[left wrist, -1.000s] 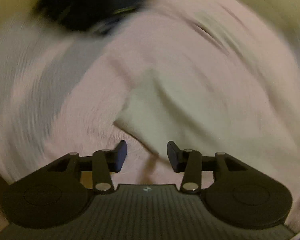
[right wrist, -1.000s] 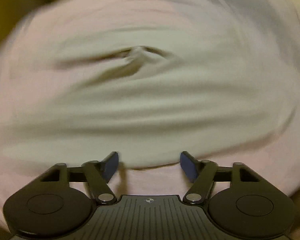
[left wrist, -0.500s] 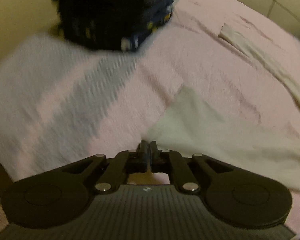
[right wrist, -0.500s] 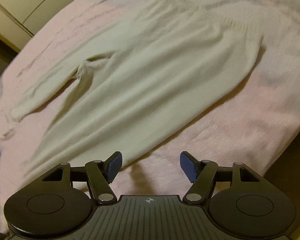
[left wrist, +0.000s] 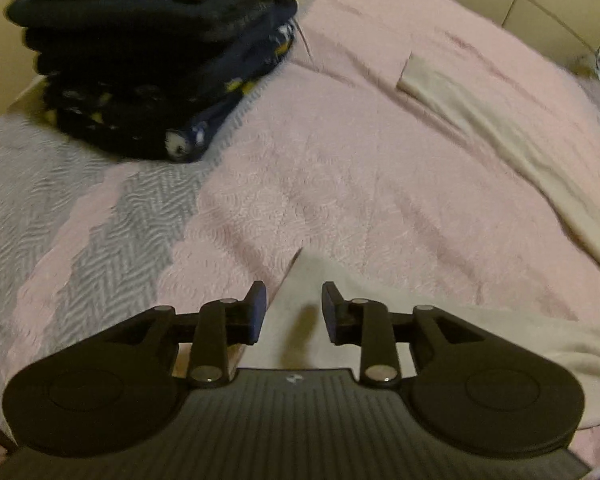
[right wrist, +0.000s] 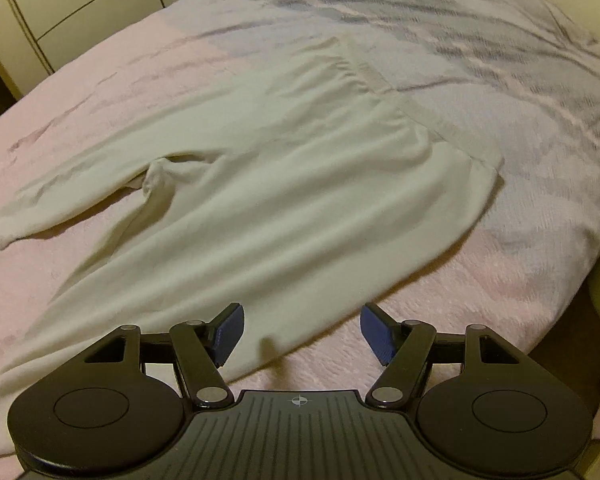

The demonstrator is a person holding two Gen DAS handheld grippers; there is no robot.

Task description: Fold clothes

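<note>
- Cream trousers (right wrist: pixel 260 184) lie spread flat on the bed (right wrist: pixel 520 272), on its pink and grey cover; waistband toward the grey end of the cover, both legs running toward the pink end.
- The legs lie apart in a V. The outer one (left wrist: pixel 500 128) runs along the bed's far side in the left wrist view; its cuff points toward the stack.
- Left gripper (left wrist: pixel 294 312): fingers spread, nothing between them, poised over the cuff corner of the near leg (left wrist: pixel 312 280). Contact with the cloth cannot be told.
- Right gripper (right wrist: pixel 302 330): fingers spread wide, empty, just over the near side seam of the trousers by the bed's near edge.
- Stack of folded clothes (left wrist: pixel 160 68), dark items with a tan one on top, sits at a bed corner well apart from the trousers.
- Handling, as judged: soft knit, light, limp, no stiffness; it will sag and drag on the textured cover if lifted at one point.
- Best holds look like the cuff corner and the waistband corner (right wrist: pixel 480 168), where hems are doubled and thicker, so a pinch takes both layers.
- Risk: catching the bed cover with the cloth, or only the top layer.
</note>
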